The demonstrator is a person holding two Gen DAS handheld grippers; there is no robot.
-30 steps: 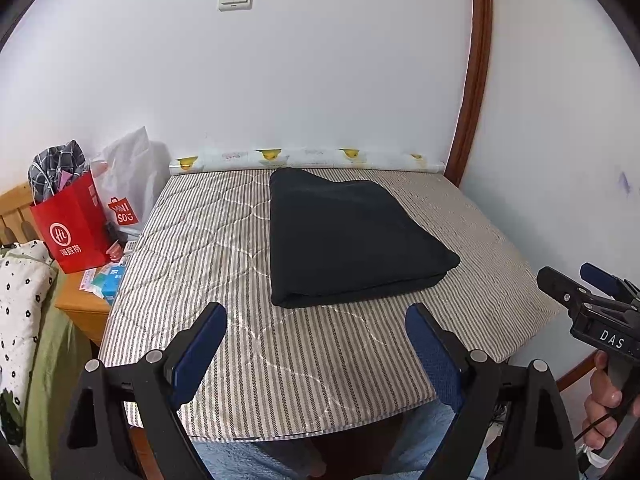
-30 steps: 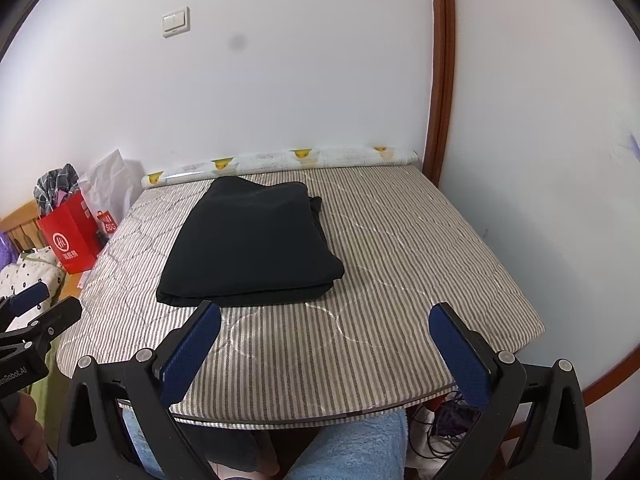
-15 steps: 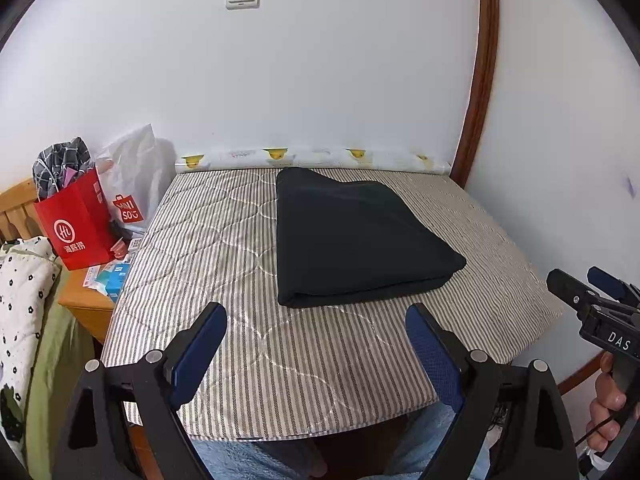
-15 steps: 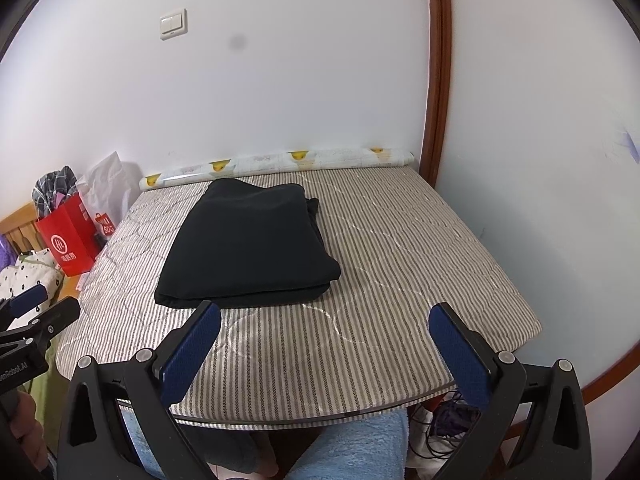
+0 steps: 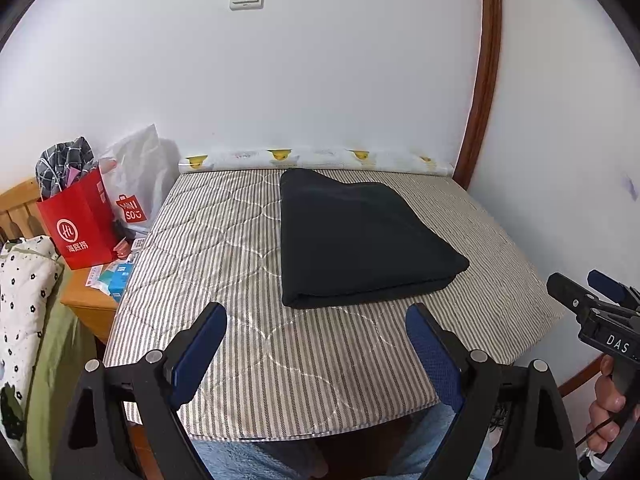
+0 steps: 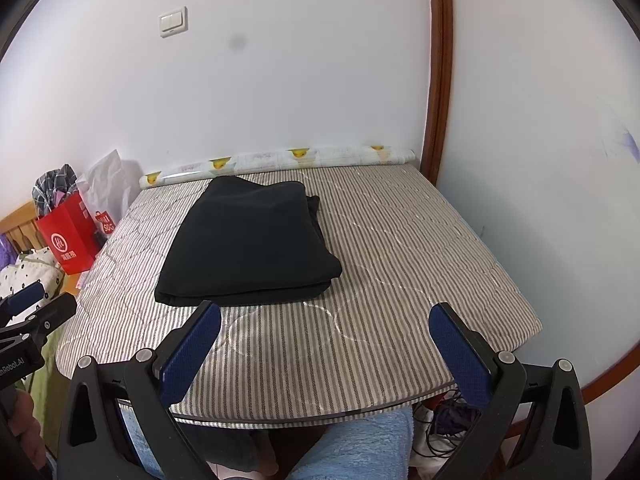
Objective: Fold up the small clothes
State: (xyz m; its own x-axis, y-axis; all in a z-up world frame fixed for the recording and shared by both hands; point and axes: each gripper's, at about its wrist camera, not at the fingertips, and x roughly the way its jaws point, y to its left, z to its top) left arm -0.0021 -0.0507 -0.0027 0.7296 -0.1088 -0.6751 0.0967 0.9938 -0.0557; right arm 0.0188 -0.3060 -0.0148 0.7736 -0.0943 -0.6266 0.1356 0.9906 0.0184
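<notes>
A black garment (image 5: 360,240) lies folded into a neat rectangle on the striped quilted pad (image 5: 224,272), toward its back; it also shows in the right wrist view (image 6: 248,244). My left gripper (image 5: 316,344) is open and empty, held above the pad's near edge, short of the garment. My right gripper (image 6: 324,344) is open and empty, also back at the near edge. The right gripper also shows at the right edge of the left wrist view (image 5: 588,292), and the left gripper at the left edge of the right wrist view (image 6: 32,304).
A printed roll (image 5: 316,158) lies along the wall behind the pad. A red paper bag (image 5: 78,228) and a white plastic bag (image 5: 140,184) stand on a wooden stand at the left. A wooden door frame (image 5: 484,80) rises at the back right.
Both grippers have drawn slightly back and up from the pad, staying open. The folded garment has not moved.
</notes>
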